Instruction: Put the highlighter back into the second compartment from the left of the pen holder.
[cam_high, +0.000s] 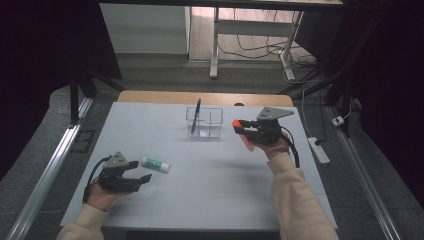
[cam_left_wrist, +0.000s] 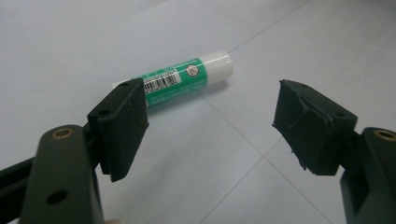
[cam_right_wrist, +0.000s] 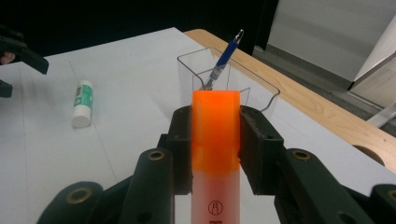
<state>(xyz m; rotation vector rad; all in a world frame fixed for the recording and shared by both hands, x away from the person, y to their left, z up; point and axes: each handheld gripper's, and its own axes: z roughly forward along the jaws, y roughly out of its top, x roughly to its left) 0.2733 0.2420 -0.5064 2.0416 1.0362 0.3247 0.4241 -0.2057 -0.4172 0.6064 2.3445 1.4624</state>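
Left gripper (cam_high: 141, 170) near the front-left corner of the table (cam_high: 210, 200), jaws spread wide, grasping nothing, resting apart from the glue stick (cam_high: 155, 163) lying just beyond, toward the middle of the white surface; green label with a barcode and small print too fine to read. Right gripper (cam_high: 239, 128) raised toward the back-right, clenched on an orange highlighter (cam_right_wrist: 215, 140), small circled mark on its barrel, just beside the clear holder (cam_high: 205, 122) with a blue pen (cam_high: 195, 116), near the back edge

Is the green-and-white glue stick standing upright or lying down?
Lying down: the green-and-white glue stick rests on its side on the white table, just beyond the open left gripper.
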